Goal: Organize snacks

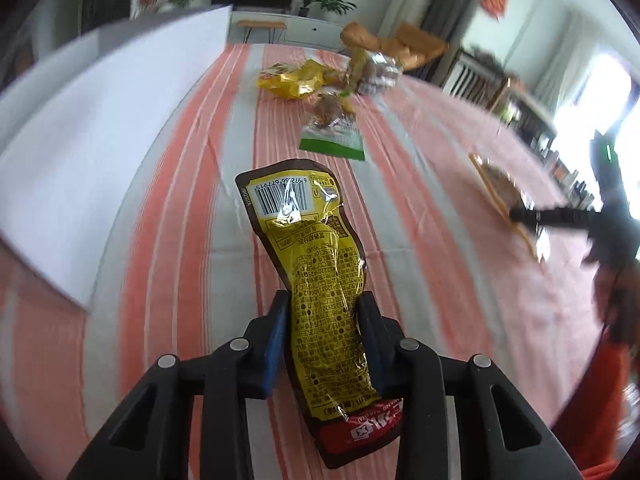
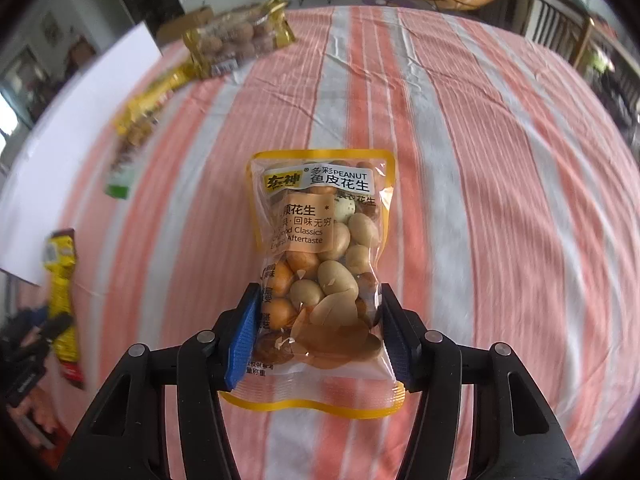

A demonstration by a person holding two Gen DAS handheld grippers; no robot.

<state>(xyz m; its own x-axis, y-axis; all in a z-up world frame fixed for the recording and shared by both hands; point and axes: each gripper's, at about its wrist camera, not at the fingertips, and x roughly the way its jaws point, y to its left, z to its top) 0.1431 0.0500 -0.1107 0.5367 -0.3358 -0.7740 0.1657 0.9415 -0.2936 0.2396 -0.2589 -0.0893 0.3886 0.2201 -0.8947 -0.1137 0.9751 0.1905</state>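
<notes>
My left gripper [image 1: 323, 300] is shut on a long yellow and brown snack packet [image 1: 316, 264], held above the striped tablecloth. It also shows in the right wrist view [image 2: 62, 280] at the far left. My right gripper [image 2: 316, 296] is shut on a clear orange-edged peanut bag [image 2: 320, 240], held above the cloth. That bag shows blurred in the left wrist view [image 1: 504, 188] with the right gripper's black body [image 1: 560, 216] at the right.
A large white box [image 1: 100, 140] stands along the left of the table. A yellow bag [image 1: 292, 78], a clear bag of brown snacks [image 1: 372, 68] and a green-edged packet [image 1: 334, 132] lie at the far end. The gold-edged bag [image 2: 236, 44] shows far left.
</notes>
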